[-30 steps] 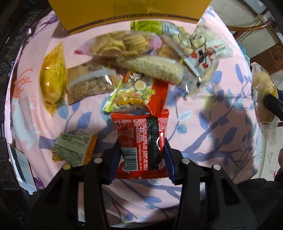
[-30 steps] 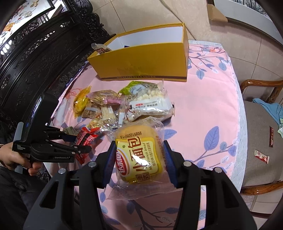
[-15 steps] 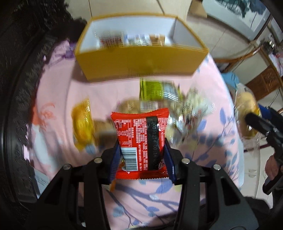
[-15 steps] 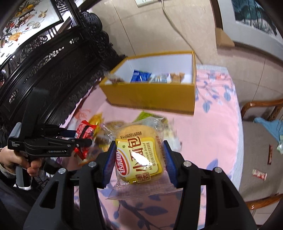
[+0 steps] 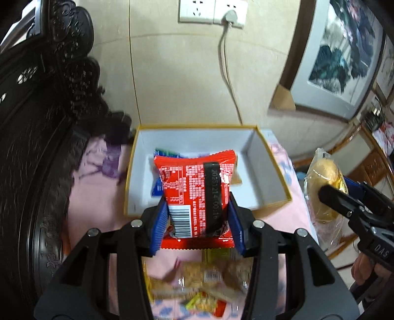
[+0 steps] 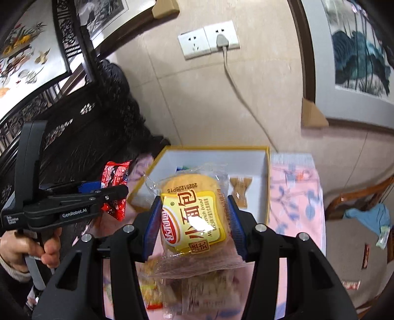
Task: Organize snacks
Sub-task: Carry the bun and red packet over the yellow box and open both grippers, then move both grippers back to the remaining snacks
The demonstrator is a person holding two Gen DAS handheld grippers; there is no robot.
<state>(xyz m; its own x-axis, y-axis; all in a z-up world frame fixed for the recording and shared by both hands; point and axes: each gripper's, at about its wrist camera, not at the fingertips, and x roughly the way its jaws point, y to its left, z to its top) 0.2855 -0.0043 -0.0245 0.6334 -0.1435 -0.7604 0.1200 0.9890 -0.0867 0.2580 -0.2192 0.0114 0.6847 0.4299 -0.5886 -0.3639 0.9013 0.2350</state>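
Observation:
My left gripper (image 5: 197, 221) is shut on a red snack packet (image 5: 194, 192) and holds it in the air in front of the open yellow box (image 5: 270, 169). My right gripper (image 6: 194, 224) is shut on a clear-wrapped yellow bread bun (image 6: 194, 211), also raised before the yellow box (image 6: 267, 187). Inside the white-lined box lie a blue packet (image 5: 167, 153) and a brown wrapped candy (image 6: 240, 190). The right gripper with the bun (image 5: 325, 189) shows at the right of the left wrist view; the left gripper (image 6: 115, 189) with the red packet (image 6: 115, 182) shows at the left of the right wrist view.
The box stands on a pink flowered tablecloth (image 6: 295, 197) against a beige wall with sockets (image 5: 211, 11) and a hanging cord. Carved dark furniture (image 5: 37, 135) borders the left. Several loose snack bags (image 5: 202, 283) lie blurred below the grippers. A wooden chair (image 6: 357, 221) stands right.
Both grippers have risen from the snack pile and moved towards the yellow box, each keeping its packet. The box's inside has come into view, and the wall behind it.

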